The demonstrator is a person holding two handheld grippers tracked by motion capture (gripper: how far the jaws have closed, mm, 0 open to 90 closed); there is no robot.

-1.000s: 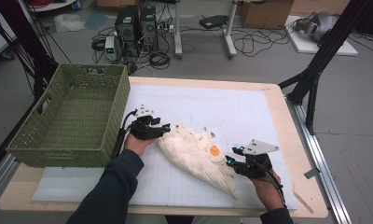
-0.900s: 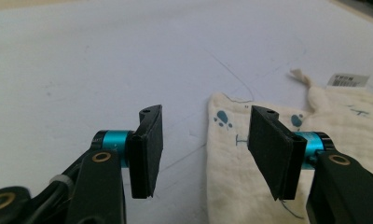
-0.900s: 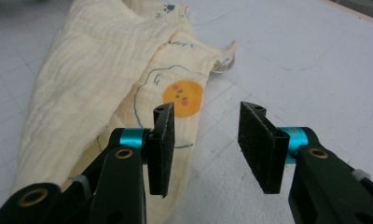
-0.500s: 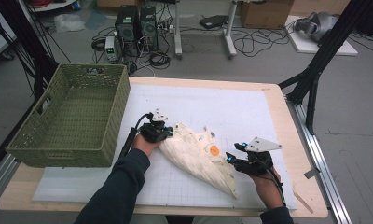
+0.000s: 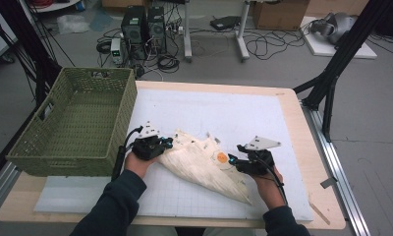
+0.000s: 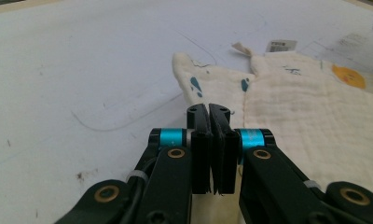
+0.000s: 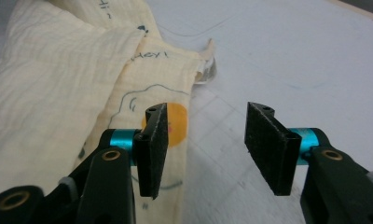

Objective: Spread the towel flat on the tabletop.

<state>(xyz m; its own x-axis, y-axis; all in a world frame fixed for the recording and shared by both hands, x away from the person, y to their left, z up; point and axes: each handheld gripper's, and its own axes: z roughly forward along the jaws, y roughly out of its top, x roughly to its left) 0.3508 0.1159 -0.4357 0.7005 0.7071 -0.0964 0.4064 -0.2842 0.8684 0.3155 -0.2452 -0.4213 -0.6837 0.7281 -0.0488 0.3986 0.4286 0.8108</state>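
A cream cloth (image 5: pixel 204 164) with an orange spot lies crumpled on the white mat (image 5: pixel 224 113). My left gripper (image 5: pixel 166 143) is at the cloth's left corner. In the left gripper view its jaws (image 6: pixel 210 114) have just closed tight, pinching the edge of the cloth (image 6: pixel 306 107). My right gripper (image 5: pixel 237 160) is at the cloth's right side by the orange spot. Its jaws have just been opening and stand apart (image 7: pixel 208 140). The left pad hovers over the cloth (image 7: pixel 58 84), the right pad over bare mat, and nothing is pressed between them.
A green woven basket (image 5: pixel 35 147) stands at the table's left, close to my left hand. The wooden table edge (image 5: pixel 312 147) runs along the right. Cables, computer cases and a black stand are on the floor beyond.
The left gripper's jaws went from apart to shut at the cloth's corner, and the hand drew back to the left. The right gripper shifted slightly left toward the orange spot.
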